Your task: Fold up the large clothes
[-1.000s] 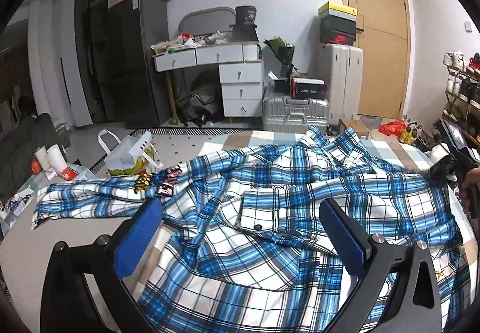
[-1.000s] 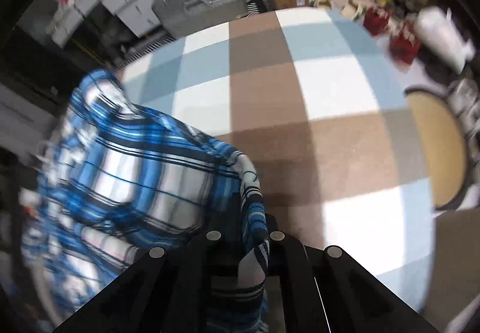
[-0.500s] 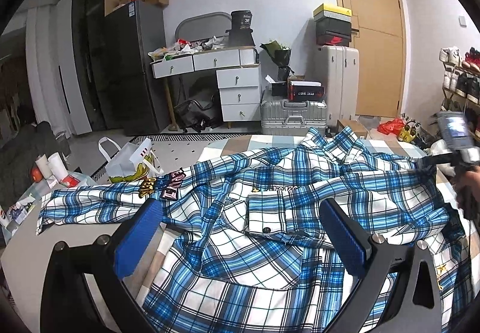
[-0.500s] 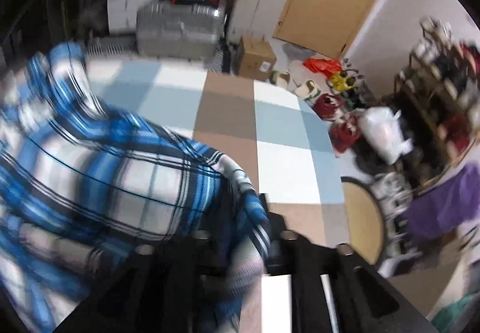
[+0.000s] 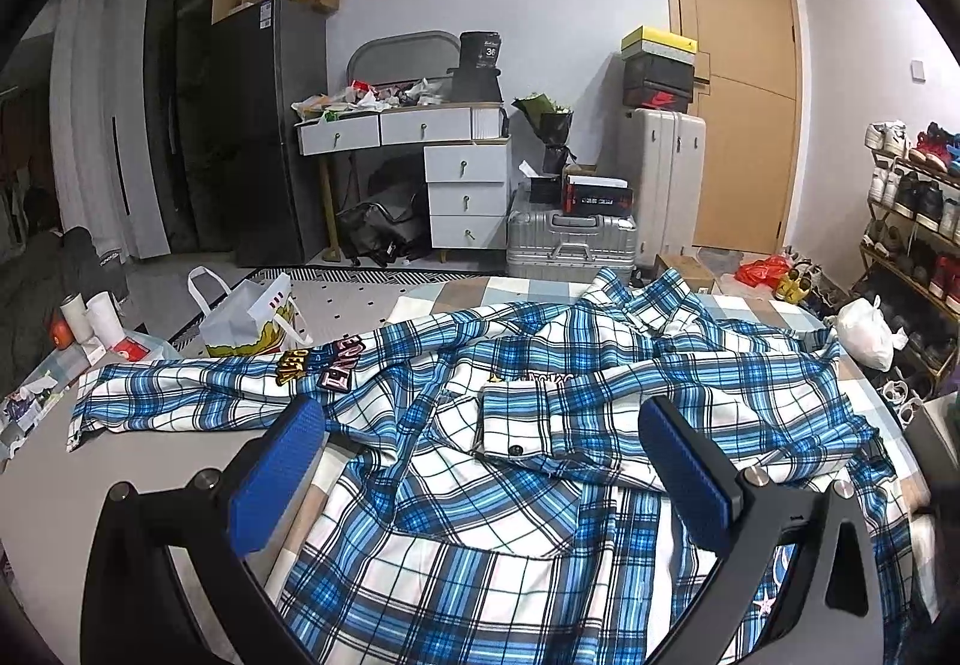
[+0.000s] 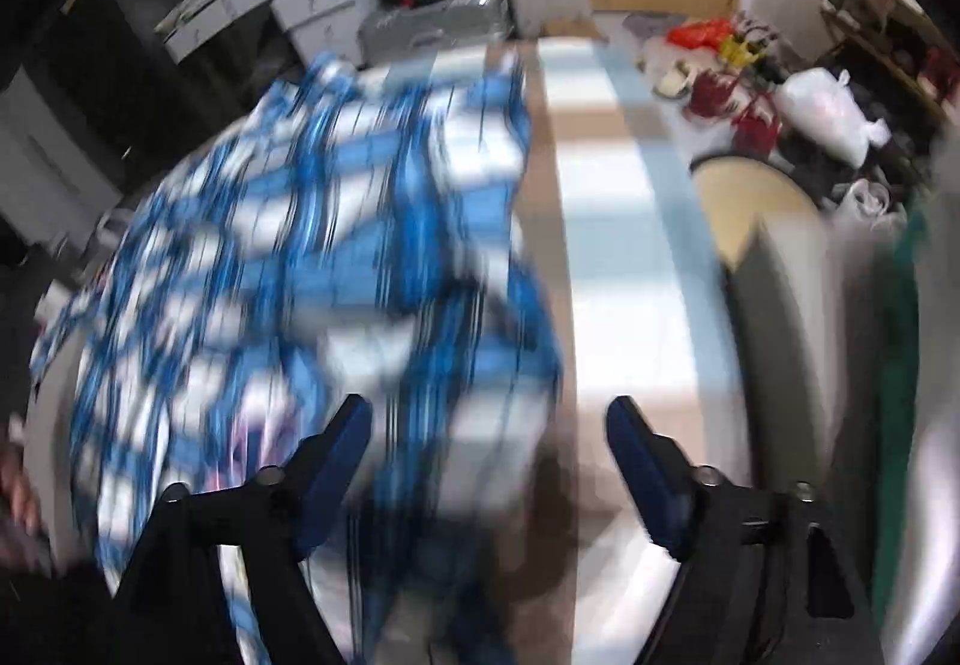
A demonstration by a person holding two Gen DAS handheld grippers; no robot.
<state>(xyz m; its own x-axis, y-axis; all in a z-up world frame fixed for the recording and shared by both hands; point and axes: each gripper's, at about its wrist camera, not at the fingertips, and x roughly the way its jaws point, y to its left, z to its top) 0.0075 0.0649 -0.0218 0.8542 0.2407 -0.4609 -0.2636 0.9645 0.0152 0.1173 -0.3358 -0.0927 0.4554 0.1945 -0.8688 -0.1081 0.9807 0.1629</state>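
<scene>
A large blue-and-white plaid shirt [image 5: 540,425] lies spread on the checked bed. One sleeve with letter patches stretches left; the other sleeve is folded across the chest, its buttoned cuff near the middle. My left gripper [image 5: 480,443] is open and empty, hovering above the shirt's lower front. In the blurred right wrist view the shirt [image 6: 288,257] lies left of centre. My right gripper [image 6: 489,425] is open and empty above the shirt's right edge.
The checked bed cover [image 6: 618,221] shows bare on the shirt's right. A shopping bag [image 5: 252,317] stands on the floor at left. A silver suitcase [image 5: 570,245], a white drawer desk [image 5: 432,167] and a shoe rack [image 5: 918,221] stand beyond the bed.
My right gripper has let go of the shirt's sleeve and opened, then pulled back. The sleeve now lies folded across the chest. The left gripper has barely moved.
</scene>
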